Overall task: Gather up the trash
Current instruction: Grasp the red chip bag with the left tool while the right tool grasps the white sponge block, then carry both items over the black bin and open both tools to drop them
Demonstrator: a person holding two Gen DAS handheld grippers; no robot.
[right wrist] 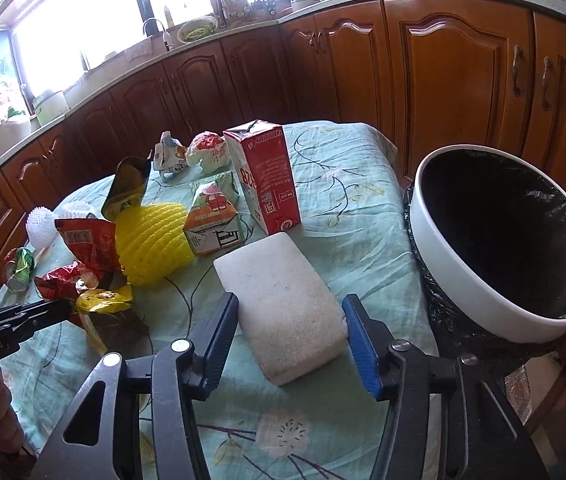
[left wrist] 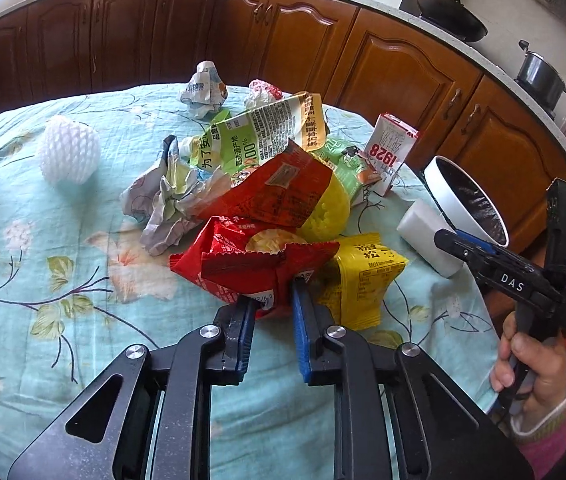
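A round table (left wrist: 23,248) draped in a pale turquoise floral cloth filled the lower half of both views, with a curved run of brown raised-panel wooden cabinets (left wrist: 403,68) behind it under a light stone counter. Bright windows washed out the upper left of the right wrist view.

The trash lay heaped mid-frame in the left wrist view: crinkled foil and plastic wrappers, a green printed pouch (left wrist: 259,128), a crumpled grey paper wad (left wrist: 167,200), a knobbly yellow foam fruit net (left wrist: 327,208) and a white foam net (left wrist: 69,150) apart at the left. A red-and-white milk carton (right wrist: 265,176) stood upright behind a smaller juice carton (right wrist: 213,216).

The left gripper (left wrist: 273,300) had its blue-padded jaws drawn nearly together, pinching the lower edge of a red snack wrapper (left wrist: 255,264), with a yellow packet (left wrist: 363,276) just beside it at the right.

The right gripper (right wrist: 289,320) sat half open, its jaws straddling a white rectangular foam block (right wrist: 283,304); the pads looked at or just against its sides, and I could not tell if they pressed.

A white-rimmed bin with a black liner (right wrist: 503,248) stood at the table's right edge, tilted mouth toward the camera, near the block. Bare cloth lay open in the lower foreground.
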